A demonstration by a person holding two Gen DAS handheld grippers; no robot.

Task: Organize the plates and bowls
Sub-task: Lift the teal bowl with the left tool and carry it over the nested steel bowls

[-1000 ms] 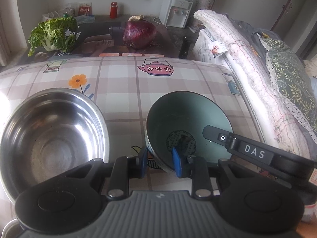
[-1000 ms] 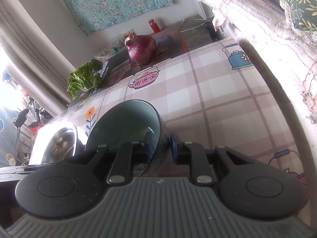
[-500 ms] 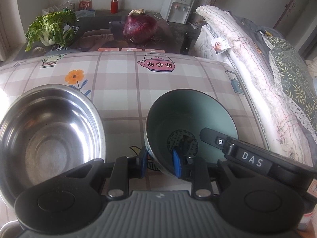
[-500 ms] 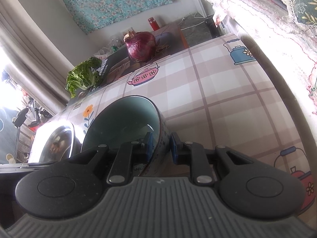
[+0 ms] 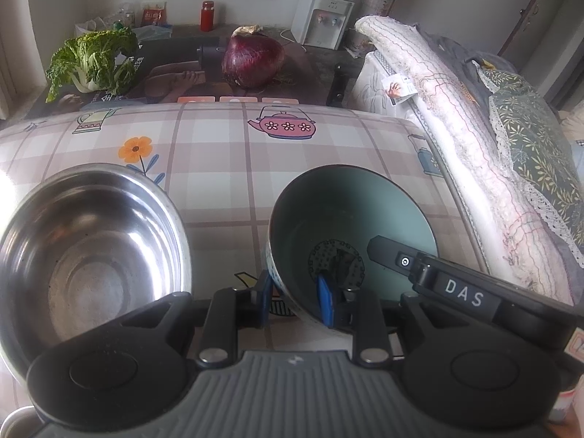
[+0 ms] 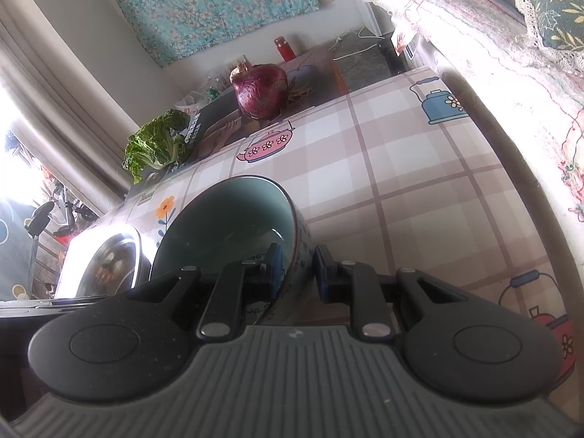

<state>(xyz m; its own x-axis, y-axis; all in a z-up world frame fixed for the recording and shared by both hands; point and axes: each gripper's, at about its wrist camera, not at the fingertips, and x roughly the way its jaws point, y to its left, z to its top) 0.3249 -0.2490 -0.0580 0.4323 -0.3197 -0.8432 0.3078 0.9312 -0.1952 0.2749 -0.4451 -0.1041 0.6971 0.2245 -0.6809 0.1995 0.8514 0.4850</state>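
A teal ceramic bowl [image 5: 350,215] with a patterned outside is held over the checked tablecloth by both grippers. My left gripper [image 5: 294,303] is shut on its near left rim, one blue pad inside and one outside. My right gripper [image 6: 296,269] is shut on the bowl's right wall [image 6: 233,219]; its body also shows in the left wrist view, across the bowl's right side. A steel bowl [image 5: 87,252] sits to the left, close beside the teal bowl, and also shows in the right wrist view [image 6: 106,262].
A red cabbage [image 5: 253,59] and a leafy green [image 5: 93,60] lie on a dark surface behind the table. Rolled bedding [image 5: 456,124] runs along the table's right edge. A small metal cup [image 5: 14,423] is at the lower left corner.
Both grippers and the teal bowl have risen and drawn back slightly; the steel bowl and table now sit a little farther below. The grips are unchanged.
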